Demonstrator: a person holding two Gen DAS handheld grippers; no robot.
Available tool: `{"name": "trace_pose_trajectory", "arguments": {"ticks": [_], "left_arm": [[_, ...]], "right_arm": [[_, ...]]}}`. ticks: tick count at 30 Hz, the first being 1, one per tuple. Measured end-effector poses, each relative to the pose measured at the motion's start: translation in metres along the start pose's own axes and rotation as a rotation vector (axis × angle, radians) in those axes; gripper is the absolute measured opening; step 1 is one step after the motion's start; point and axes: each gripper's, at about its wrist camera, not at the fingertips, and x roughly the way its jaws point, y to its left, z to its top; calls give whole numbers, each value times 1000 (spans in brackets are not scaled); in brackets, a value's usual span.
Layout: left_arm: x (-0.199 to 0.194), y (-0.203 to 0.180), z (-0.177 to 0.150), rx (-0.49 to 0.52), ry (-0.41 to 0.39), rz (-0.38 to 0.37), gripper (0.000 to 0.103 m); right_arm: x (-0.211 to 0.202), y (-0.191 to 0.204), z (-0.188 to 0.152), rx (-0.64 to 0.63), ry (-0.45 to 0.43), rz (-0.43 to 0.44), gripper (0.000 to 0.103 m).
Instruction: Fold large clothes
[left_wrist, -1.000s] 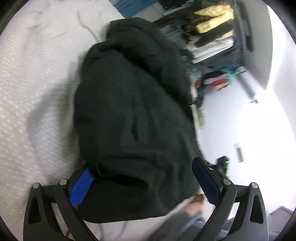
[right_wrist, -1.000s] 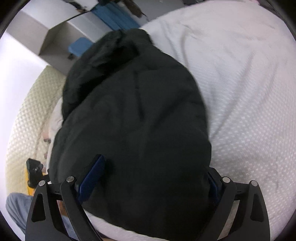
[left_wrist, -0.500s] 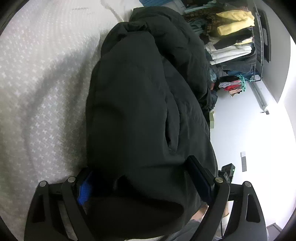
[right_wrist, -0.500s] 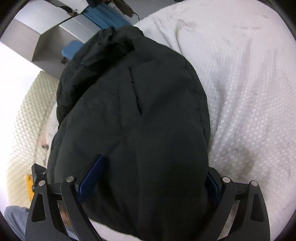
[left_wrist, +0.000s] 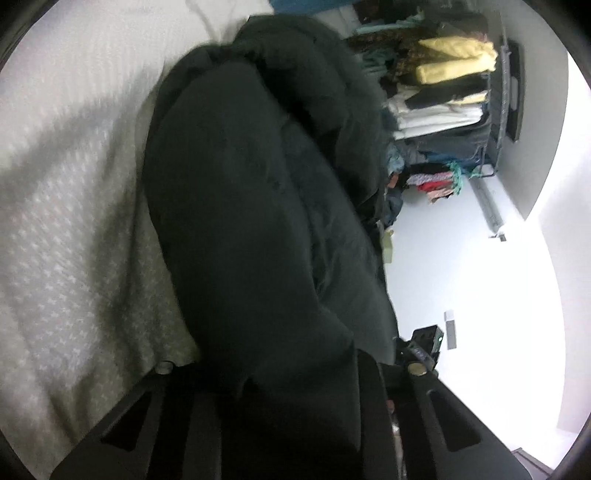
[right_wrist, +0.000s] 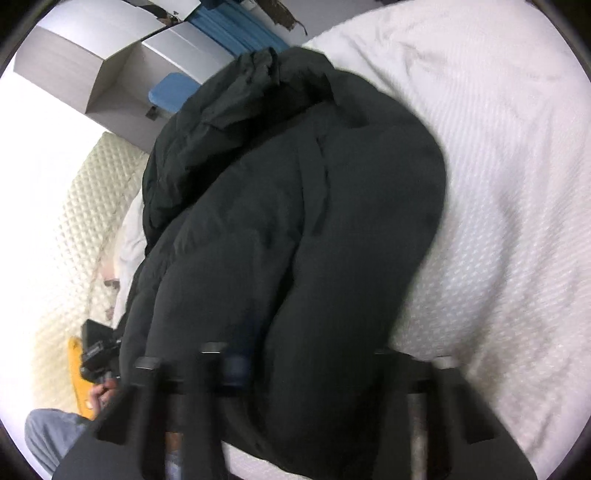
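Note:
A large dark green padded jacket (left_wrist: 258, 206) lies bunched lengthwise on a white textured bed cover (left_wrist: 62, 206). In the left wrist view my left gripper (left_wrist: 284, 391) is at the jacket's near end, its jaws closed in on a thick fold of the fabric, with the pads hidden by cloth. In the right wrist view the same jacket (right_wrist: 314, 221) fills the middle, and my right gripper (right_wrist: 310, 369) is shut on its near end, with the fabric bulging over the fingers.
A rack of folded and hung clothes (left_wrist: 443, 92) stands past the bed's right side above a pale floor (left_wrist: 461, 258). The right wrist view shows a cream quilted mat (right_wrist: 59, 258), grey boxes (right_wrist: 110, 66) and a blue seat (right_wrist: 170, 92) to the left, and bed cover (right_wrist: 517, 184) to the right.
Both grippers have closed in from wide open onto the jacket's near end. The jacket has shifted and bunched higher between the jaws, and both views are blurred by motion.

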Motion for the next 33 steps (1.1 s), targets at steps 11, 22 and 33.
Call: {"name": "trace_pose_trajectory", "arguments": {"ticks": [11, 22, 33], "left_arm": [[-76, -45, 14, 21, -175, -59, 5], [-155, -118, 39, 135, -229, -80, 5], [-218, -184, -22, 293, -152, 13, 5]], "right_arm": [[-91, 52, 22, -80, -213, 99, 6], [-145, 85, 51, -164, -268, 195, 5], [-210, 84, -3, -205, -254, 288, 5]]}}
